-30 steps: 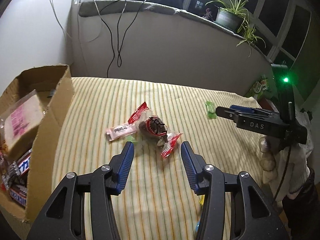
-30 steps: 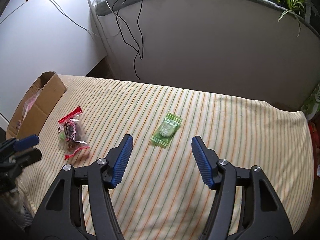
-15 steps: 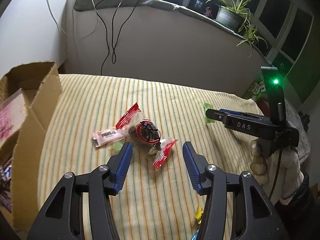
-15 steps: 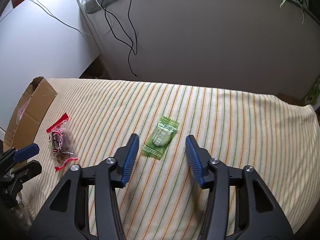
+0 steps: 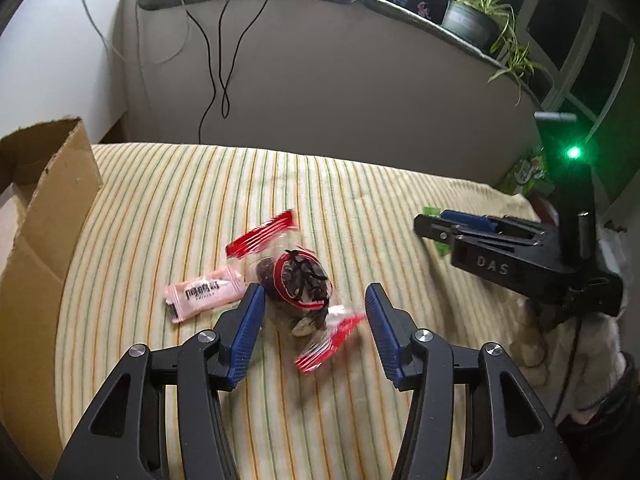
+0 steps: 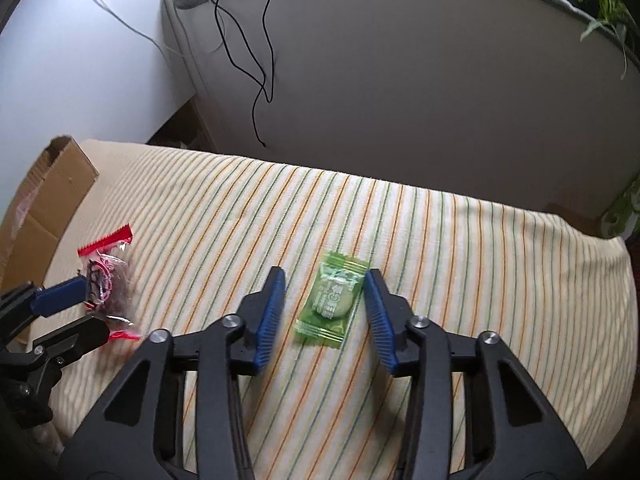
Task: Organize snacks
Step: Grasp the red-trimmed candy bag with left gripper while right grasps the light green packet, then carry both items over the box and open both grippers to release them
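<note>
In the left wrist view a clear snack packet with red ends (image 5: 298, 284) lies on the striped cloth between the blue pads of my left gripper (image 5: 316, 300). Those pads stand open on either side of the packet and do not press it. A pink packet (image 5: 202, 294) lies just left of the left pad. In the right wrist view a green candy (image 6: 334, 300) lies between the pads of my right gripper (image 6: 323, 284). Its jaws are closing, the right pad at the wrapper's edge and the left pad still apart from it. The left gripper (image 6: 80, 312) straddles the red-ended packet (image 6: 106, 280) at far left.
An open cardboard box (image 5: 48, 208) stands at the cloth's left edge. The right gripper (image 5: 440, 228) reaches in from the right with a sleeve behind it. Black cables (image 5: 220, 60) hang down the grey wall behind. Potted plants (image 5: 476, 20) sit on the sill, and a green bag (image 5: 528, 172) is at the far right.
Both grippers have moved forward and lower over their snacks. The right jaws have narrowed around the green candy. The red-ended packet now sits between the left pads instead of ahead of them.
</note>
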Motion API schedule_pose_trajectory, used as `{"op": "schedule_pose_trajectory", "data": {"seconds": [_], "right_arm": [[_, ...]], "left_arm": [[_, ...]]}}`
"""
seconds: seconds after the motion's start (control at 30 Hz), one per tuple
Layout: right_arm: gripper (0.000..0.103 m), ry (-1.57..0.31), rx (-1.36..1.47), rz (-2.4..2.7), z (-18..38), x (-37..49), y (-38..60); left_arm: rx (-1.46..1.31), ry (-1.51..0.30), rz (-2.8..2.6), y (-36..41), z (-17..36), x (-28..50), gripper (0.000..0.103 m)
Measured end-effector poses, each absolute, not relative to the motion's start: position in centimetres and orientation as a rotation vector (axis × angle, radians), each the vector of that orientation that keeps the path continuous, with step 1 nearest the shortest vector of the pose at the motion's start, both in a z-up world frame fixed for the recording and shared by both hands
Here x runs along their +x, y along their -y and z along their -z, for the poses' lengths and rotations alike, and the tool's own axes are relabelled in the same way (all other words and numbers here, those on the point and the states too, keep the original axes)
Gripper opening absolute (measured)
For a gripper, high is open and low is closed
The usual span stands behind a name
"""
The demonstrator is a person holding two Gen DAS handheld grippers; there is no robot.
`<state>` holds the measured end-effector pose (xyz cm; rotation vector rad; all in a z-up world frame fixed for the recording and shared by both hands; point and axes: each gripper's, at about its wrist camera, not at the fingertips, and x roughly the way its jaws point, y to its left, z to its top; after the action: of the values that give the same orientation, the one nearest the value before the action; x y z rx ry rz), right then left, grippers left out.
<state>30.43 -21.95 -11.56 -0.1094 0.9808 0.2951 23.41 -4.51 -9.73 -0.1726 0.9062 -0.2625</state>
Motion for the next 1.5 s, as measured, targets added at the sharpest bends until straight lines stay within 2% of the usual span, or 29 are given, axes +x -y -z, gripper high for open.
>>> {"op": "schedule_pose_trajectory", "data": {"seconds": [0.07, 0.17, 0.3, 0.63, 0.9, 1.5], "right_arm": [[0.034, -0.981, -0.118, -0.289, 11.6, 30.4, 21.9], [0.027, -0.978, -0.133, -0.281, 11.6, 30.4, 22.0], [0.024, -0.975, -0.134, -0.28, 11.6, 30.1, 22.2], [0.022, -0.955, -0.094, -0.284, 10.4, 29.1, 23.2], [0.022, -0.897, -0.077, -0.326, 7.5, 26.8, 22.9], [0.022, -0.795, -0.171, -0.525, 3.0, 23.8, 10.8]], "left_arm": [[-0.163, -0.911, 0.249, 4.6, 10.1, 23.7, 0.051], [-0.152, -0.908, 0.231, 4.4, 10.6, 24.0, 0.036], [-0.13, -0.889, 0.231, 4.5, 10.7, 23.8, 0.032], [-0.151, -0.838, 0.249, 3.6, 8.5, 22.4, 0.032], [-0.168, -0.781, 0.254, 2.0, 6.3, 20.2, 0.032], [-0.222, -0.698, 0.113, -7.5, 3.9, 14.8, 0.032]]}}
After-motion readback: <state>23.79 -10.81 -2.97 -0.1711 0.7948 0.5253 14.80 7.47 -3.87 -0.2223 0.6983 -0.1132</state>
